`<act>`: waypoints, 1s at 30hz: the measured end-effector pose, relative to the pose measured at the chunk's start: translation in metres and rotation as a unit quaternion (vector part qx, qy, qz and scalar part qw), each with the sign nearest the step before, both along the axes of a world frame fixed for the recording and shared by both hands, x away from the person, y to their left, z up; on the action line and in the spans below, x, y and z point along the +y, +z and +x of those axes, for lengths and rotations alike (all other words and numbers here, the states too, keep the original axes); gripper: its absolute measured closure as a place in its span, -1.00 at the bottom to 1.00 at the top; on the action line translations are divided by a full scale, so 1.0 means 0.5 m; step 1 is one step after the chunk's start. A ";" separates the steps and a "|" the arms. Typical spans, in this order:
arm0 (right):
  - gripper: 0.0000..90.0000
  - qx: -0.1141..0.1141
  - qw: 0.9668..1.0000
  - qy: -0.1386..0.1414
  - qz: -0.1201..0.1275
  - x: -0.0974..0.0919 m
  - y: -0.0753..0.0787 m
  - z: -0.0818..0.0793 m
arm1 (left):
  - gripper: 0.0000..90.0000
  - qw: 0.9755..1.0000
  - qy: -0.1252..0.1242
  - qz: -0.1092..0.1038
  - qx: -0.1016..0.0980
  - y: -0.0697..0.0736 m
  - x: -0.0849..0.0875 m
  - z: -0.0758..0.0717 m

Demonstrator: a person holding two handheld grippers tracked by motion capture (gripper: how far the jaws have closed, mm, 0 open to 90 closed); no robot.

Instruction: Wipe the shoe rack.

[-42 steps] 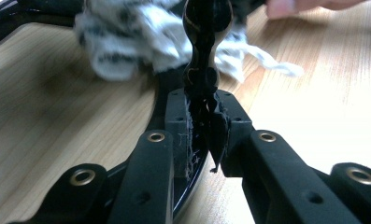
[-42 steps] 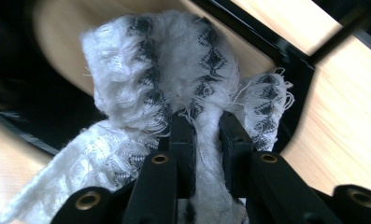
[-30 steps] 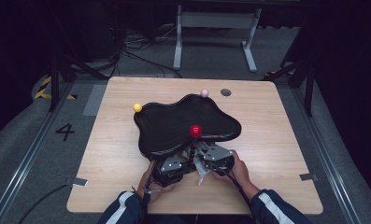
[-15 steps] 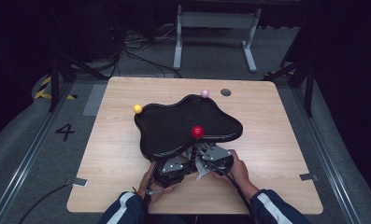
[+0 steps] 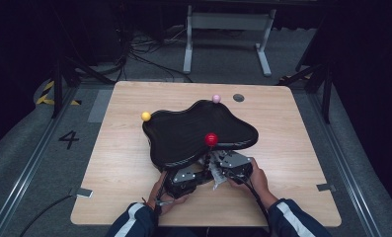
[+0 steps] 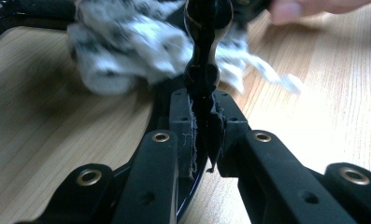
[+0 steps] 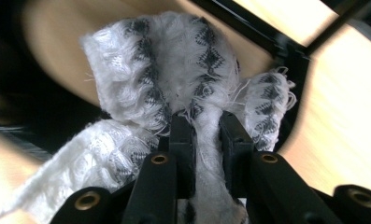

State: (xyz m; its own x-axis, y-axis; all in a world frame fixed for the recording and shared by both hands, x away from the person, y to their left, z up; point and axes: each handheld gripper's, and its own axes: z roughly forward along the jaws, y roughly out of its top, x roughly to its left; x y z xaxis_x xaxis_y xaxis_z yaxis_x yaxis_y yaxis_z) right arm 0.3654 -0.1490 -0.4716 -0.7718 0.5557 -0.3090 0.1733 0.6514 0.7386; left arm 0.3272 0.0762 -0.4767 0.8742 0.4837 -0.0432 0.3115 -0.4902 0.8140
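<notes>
Left tongs (image 6: pixel 203 135) pinched the black tray's rim (image 6: pixel 203 56); right tongs (image 7: pixel 206 140) pinched a white patterned cloth (image 7: pixel 174 70).

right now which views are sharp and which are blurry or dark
High view: dim surround, table evenly lit, black tray nearly featureless with faint sheen. Left gripper view: jaws sharp where they pinch the tray rim; cloth and a finger behind are soft. Right gripper view: cloth crisp between the jaws, background smeared, bright table patch top right.
</notes>
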 end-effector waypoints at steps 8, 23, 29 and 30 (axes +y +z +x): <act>0.73 0.005 0.999 0.030 0.010 0.015 0.008 -0.029 | 0.79 1.000 0.003 0.000 0.006 0.000 -0.002 -0.001; 0.73 0.012 1.000 -0.002 0.000 -0.039 0.010 -0.004 | 0.75 1.000 -0.014 0.020 -0.011 0.004 -0.038 0.009; 0.72 0.015 1.000 0.021 0.005 -0.042 0.016 -0.031 | 0.76 1.000 -0.014 0.012 -0.016 0.002 -0.052 0.013; 0.72 0.013 1.000 0.024 0.002 -0.044 0.016 -0.033 | 0.76 1.000 -0.013 0.017 -0.012 0.003 -0.055 0.013</act>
